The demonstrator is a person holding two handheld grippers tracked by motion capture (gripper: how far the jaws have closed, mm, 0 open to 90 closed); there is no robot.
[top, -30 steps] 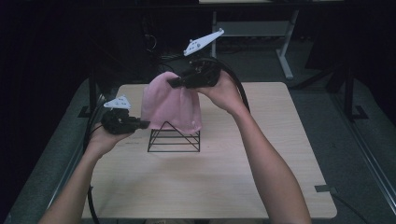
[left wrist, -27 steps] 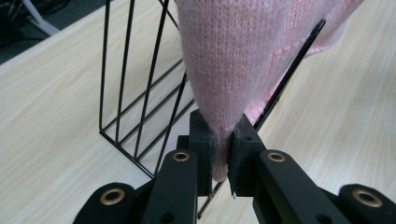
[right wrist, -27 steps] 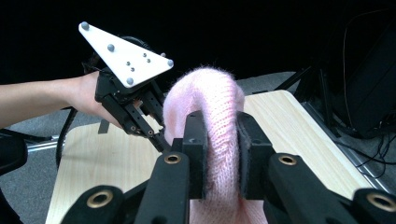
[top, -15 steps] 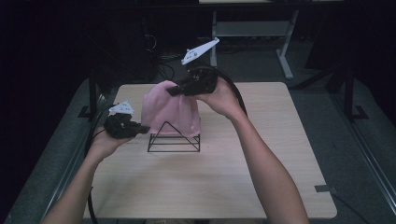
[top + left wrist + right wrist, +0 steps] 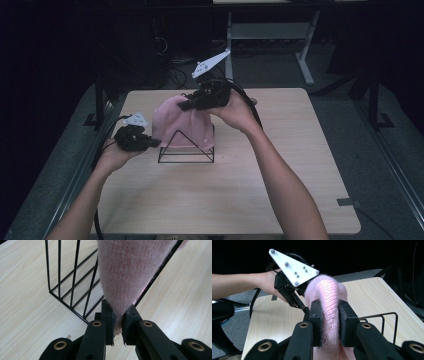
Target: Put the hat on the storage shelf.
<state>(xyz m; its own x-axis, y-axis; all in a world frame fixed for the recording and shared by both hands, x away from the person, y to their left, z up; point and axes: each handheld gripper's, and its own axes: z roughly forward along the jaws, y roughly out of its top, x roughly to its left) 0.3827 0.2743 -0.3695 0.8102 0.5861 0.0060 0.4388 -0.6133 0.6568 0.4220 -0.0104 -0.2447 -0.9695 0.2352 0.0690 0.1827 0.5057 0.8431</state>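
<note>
The left claw point(image 5: 150, 142) is pinching the low edge of the pink knit cloth point(image 5: 177, 125), draping over the wire rack point(image 5: 186, 152) mid-desk point(image 5: 300, 190). Beyond, the right claw point(image 5: 187, 105) is clamping its top fold; best lowering both evenly, keeping it centred.

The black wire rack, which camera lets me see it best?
The high view: the black wire rack stands whole on the table, a triangle frame with the pink knit cloth draped over it. The left gripper view gives a close look at several bars only. The right gripper view catches just one top corner.
</note>
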